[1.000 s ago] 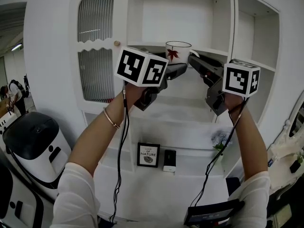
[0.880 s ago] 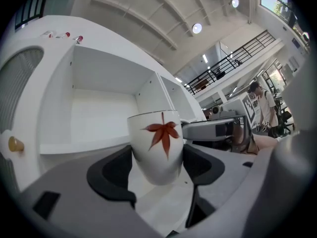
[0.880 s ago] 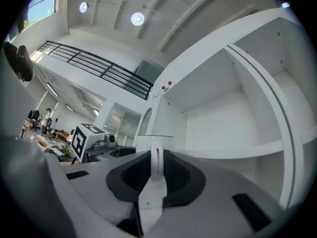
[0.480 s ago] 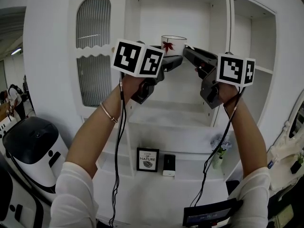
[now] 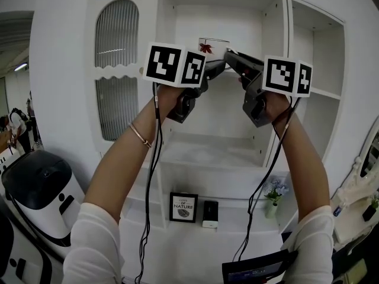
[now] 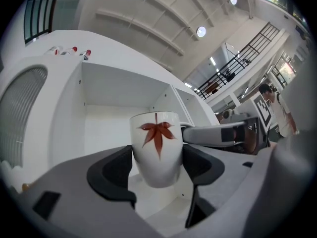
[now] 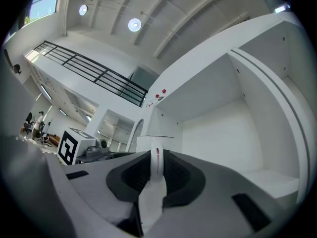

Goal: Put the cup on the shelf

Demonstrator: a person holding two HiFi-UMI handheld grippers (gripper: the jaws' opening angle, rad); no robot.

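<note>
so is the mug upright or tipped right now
Upright: the mug has its rim level on top and its leaf print straight, with the left claw gripping its body and the right claw its handle.

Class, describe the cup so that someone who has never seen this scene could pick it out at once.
Look at the tall white shelf unit with an arched door. Before its top open compartment, the left gripper and right gripper hold a white cup between them. Nothing else there bears a red leaf on its side.
</note>
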